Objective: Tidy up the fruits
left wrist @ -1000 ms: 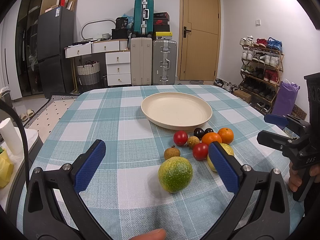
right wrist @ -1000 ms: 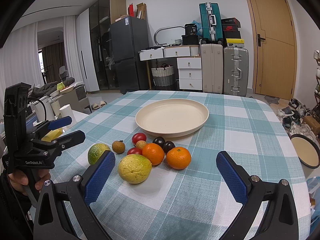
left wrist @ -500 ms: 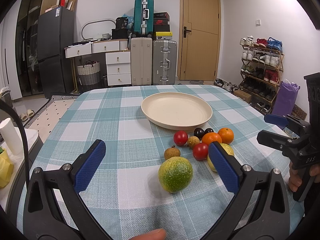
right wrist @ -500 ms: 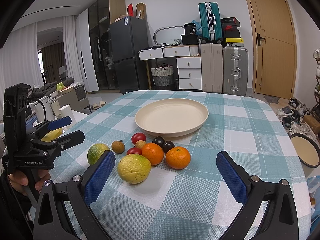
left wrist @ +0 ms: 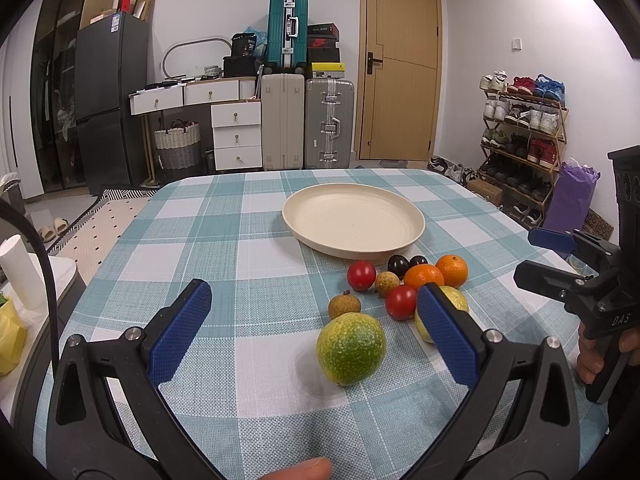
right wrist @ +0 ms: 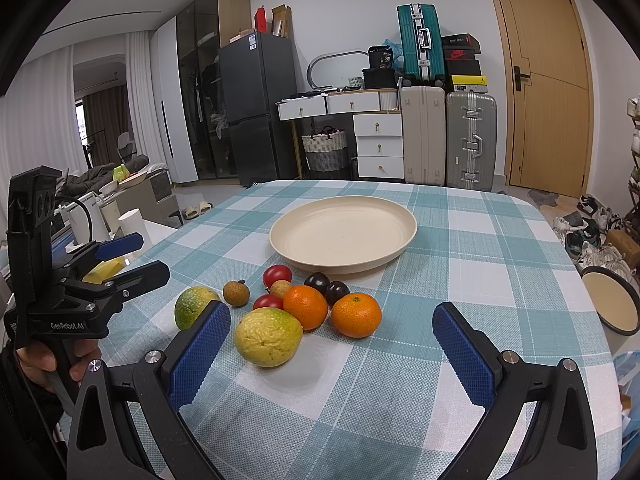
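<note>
Left wrist: green fruit (left wrist: 351, 348) between parted jaws.

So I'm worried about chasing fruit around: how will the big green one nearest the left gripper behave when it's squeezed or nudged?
The green fruit looks round, so a nudge would probably send it rolling on the flat tablecloth. Its pebbled rind should grip the textured pads fairly well. It is the widest fruit, so the open left gripper likely clears it narrowly.

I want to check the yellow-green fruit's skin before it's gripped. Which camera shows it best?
The right wrist view: the yellow-green fruit sits whole and close between the open fingers, wrinkled skin visible. In the left wrist view the left gripper's finger hides most of it.
</note>
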### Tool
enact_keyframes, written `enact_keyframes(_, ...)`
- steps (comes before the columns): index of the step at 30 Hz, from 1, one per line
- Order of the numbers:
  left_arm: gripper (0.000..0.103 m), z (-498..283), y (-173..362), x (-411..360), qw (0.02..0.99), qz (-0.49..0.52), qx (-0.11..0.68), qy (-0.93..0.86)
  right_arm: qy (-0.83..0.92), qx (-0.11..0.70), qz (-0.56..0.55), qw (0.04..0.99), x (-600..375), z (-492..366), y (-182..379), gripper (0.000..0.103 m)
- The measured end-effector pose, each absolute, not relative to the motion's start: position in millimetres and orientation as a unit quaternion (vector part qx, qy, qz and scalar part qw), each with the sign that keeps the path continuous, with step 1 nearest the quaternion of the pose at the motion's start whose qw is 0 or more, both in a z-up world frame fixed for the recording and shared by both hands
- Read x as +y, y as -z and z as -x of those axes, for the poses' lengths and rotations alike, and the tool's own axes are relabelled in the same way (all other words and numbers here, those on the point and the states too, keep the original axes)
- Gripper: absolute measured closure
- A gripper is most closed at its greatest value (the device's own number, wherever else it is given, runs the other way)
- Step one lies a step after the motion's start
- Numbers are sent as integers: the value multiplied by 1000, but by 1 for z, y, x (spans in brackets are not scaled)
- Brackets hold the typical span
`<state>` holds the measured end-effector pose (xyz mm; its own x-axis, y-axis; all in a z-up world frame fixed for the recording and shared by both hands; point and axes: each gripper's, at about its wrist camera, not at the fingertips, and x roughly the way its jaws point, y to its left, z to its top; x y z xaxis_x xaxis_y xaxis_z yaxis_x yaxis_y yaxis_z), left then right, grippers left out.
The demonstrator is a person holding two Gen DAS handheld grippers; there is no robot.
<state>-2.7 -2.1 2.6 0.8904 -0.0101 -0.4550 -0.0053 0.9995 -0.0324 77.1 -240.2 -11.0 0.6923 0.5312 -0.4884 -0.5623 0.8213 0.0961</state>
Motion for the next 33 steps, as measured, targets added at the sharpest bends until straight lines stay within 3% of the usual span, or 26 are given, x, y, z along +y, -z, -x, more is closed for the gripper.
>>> enact_keyframes(33,1,-8,3,-2,965,10,261,-12,-288,304,16,908,-242,-93,21,0)
